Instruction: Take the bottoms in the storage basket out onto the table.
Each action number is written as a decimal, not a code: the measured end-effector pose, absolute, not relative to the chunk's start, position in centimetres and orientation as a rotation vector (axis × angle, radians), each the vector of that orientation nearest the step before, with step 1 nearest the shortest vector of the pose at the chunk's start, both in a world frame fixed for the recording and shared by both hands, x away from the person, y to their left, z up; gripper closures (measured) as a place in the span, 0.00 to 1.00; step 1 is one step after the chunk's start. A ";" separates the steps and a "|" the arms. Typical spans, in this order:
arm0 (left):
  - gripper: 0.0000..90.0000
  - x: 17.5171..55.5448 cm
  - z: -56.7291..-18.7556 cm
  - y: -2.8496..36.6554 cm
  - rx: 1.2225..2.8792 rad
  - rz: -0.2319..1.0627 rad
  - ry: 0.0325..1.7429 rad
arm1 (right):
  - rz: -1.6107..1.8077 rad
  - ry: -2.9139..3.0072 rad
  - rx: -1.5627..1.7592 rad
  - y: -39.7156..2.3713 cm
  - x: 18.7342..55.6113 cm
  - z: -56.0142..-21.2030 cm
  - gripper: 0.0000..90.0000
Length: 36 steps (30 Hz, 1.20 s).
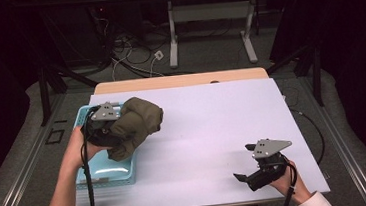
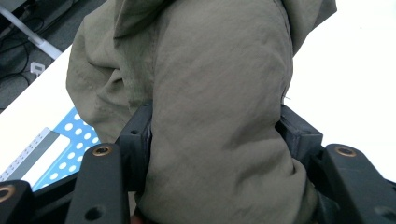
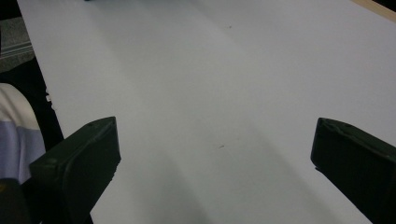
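A white table top (image 1: 213,130) is seen in the high view, and a strip of light wood (image 1: 179,80) is shown along its far edge. Behind the table, grey floor (image 1: 206,50) is covered with loose cables (image 1: 131,52). A second table with white legs (image 1: 172,33) is placed farther back. Dark curtains (image 1: 356,42) are hung at both sides. A small white plug (image 1: 158,55) is laid on the floor among the cables.
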<state>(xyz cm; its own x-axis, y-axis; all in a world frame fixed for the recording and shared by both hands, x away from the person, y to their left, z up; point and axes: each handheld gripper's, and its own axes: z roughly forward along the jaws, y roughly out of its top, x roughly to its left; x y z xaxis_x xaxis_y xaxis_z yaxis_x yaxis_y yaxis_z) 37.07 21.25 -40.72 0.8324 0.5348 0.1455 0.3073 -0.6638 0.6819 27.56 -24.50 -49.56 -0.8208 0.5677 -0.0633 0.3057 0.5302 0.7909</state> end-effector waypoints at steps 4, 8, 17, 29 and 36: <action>0.46 37.1 -40.7 21.0 2.338 0.439 0.599 | 1.180 2.458 0.723 -24.5 27.5 -49.5 0.01; 0.46 37.1 -40.7 20.8 2.339 0.437 0.589 | 1.181 2.458 0.723 -24.5 27.5 -49.5 0.01; 0.46 37.1 -40.9 20.2 2.343 0.424 0.562 | 1.180 2.457 0.721 -24.5 27.5 -49.5 0.01; 0.46 37.0 -40.7 19.3 2.344 0.432 0.531 | 1.177 2.456 0.721 -24.5 27.5 -49.5 0.01; 0.46 37.0 -40.5 18.7 2.337 0.438 0.517 | 1.177 2.455 0.722 -24.5 27.5 -49.5 0.02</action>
<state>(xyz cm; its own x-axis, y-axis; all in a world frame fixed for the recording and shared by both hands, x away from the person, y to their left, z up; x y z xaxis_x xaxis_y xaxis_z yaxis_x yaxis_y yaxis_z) 36.95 18.72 -40.54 0.8635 0.4762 0.1660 0.2420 -0.6801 0.6920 27.51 -24.52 -49.51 -0.8198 0.5684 -0.0695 0.3016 0.5318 0.7914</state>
